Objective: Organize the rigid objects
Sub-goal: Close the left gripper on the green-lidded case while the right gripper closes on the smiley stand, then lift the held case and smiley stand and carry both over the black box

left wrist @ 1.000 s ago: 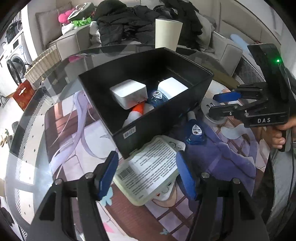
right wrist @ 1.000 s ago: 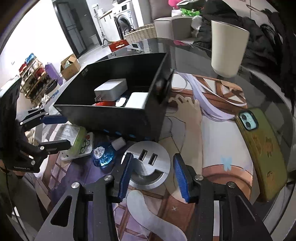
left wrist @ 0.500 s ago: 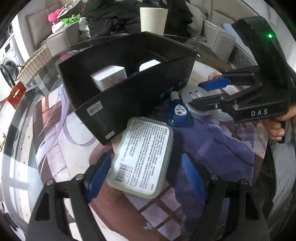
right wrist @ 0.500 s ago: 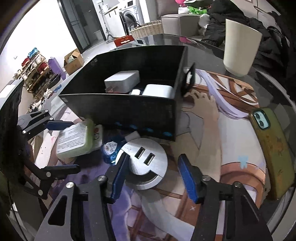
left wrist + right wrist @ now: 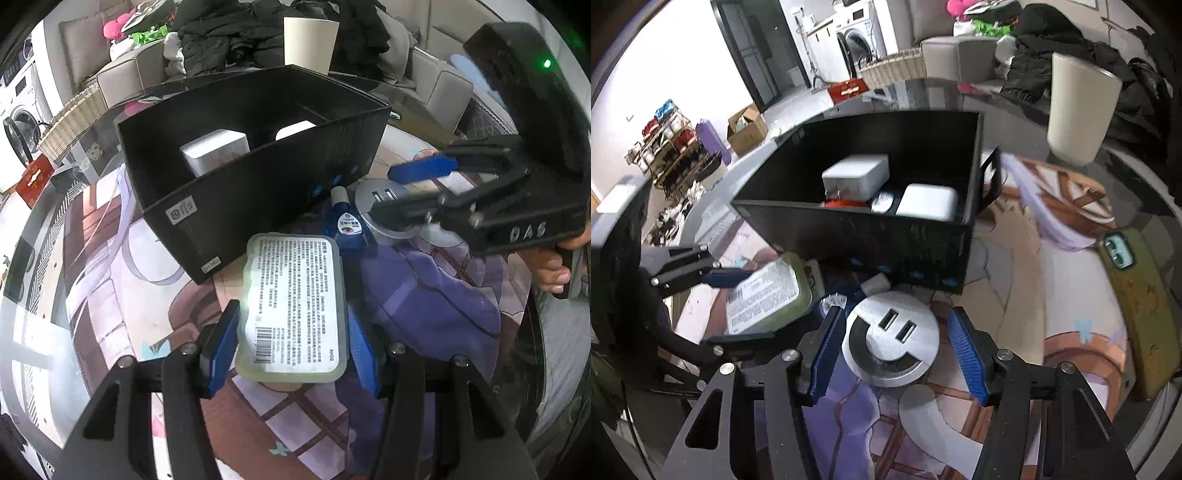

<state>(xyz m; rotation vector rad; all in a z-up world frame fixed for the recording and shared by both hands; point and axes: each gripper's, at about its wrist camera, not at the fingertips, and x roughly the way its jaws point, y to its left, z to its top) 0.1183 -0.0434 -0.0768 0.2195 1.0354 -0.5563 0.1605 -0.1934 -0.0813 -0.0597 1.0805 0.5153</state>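
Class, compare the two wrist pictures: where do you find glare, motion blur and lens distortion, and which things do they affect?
Left wrist view: a bright glare spot sits on the labelled green case by the left pad; the right gripper is smeared by motion. Right wrist view: the beige cup and black box look softly blurred. Both views: fisheye bending curves the table edge, with dark corners.

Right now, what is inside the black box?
The black box holds two white adapters, something orange and a small blue-and-white item between them. The front wall covers the floor and whatever lies lower.
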